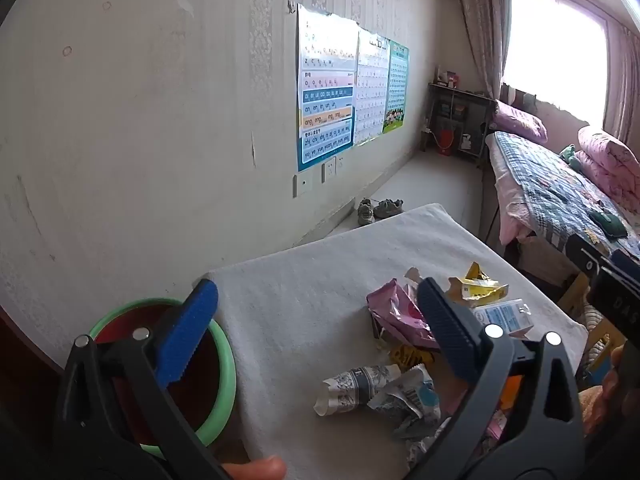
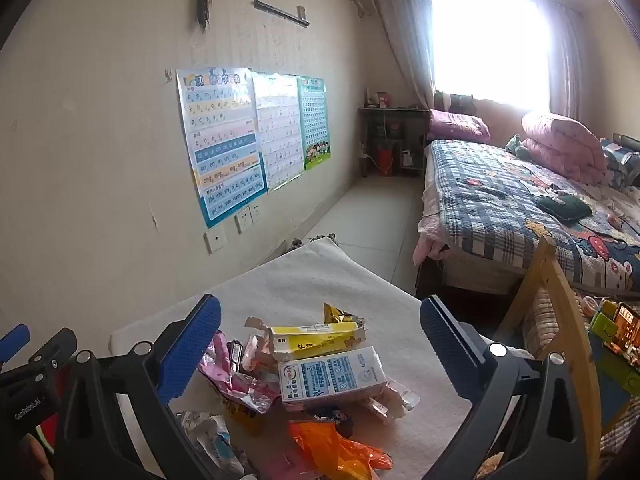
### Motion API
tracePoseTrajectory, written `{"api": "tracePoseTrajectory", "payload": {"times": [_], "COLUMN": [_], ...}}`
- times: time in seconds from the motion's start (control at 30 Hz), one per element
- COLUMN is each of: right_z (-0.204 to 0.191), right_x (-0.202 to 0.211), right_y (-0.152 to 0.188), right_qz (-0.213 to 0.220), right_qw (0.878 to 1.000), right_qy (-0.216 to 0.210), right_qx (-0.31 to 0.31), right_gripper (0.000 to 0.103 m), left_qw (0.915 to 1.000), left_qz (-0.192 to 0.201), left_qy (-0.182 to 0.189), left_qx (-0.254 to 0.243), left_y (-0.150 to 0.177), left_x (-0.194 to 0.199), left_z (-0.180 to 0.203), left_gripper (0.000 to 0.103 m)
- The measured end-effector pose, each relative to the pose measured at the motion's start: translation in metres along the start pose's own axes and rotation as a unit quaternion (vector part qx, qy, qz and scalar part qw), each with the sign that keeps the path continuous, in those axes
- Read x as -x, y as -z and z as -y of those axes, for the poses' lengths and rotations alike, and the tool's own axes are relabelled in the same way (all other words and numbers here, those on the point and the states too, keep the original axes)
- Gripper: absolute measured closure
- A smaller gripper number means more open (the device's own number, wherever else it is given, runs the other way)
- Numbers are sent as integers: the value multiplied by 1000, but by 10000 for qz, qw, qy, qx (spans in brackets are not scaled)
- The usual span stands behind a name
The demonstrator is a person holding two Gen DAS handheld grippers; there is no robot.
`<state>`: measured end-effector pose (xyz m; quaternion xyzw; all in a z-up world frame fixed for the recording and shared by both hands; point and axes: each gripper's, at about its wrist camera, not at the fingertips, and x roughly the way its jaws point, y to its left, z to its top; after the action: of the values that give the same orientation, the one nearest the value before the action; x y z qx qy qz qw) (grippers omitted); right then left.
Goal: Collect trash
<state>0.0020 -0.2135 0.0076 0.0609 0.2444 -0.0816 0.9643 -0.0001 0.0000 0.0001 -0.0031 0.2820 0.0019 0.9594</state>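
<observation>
While both views show trash [image 2: 320, 364], only left shows bin [image 1: 224, 364].

A home bedroom, bed [image 2: 520, 216] with patchwork quilt, folded pink duvet [image 2: 560, 144], curtained window [image 2: 492, 40], children's learning posters [image 2: 224, 136] on the wall, shoes [image 1: 376, 209] on the floor

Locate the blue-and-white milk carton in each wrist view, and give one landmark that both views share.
Left wrist view: the blue-and-white milk carton lies right of centre, partly behind the left gripper's right finger.
Right wrist view: the carton lies at centre bottom, between the open fingers of the right gripper.
Shared landmark: the yellow carton lies just beyond it.
</observation>
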Motion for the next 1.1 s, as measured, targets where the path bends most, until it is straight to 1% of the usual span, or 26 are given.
{"api": "tracePoseTrajectory", "payload": {"times": [0.07, 0.37, 1.1], "right_z": [0, -2, -4], "right_x": [1, -1, -3], "right_y": [0, 1, 6], "right_qz": [16, -27, -67], "right_qw": [10000, 10000, 9999], "right_qy": [-10, -11, 6], "right_qx": [-37, 42, 80], "right_gripper": [7, 7, 7], "left_qw": [10000, 10000, 9998], "left_qz": [-64, -73, -186], "left_qy": [-10, 0, -10], "left_qx": [-11, 49, 68], "left_y": [0, 6, 6], "left_x": [-1, -4, -12], "left_z": [0, -4, -5], "left_gripper": [6, 6, 6]}}
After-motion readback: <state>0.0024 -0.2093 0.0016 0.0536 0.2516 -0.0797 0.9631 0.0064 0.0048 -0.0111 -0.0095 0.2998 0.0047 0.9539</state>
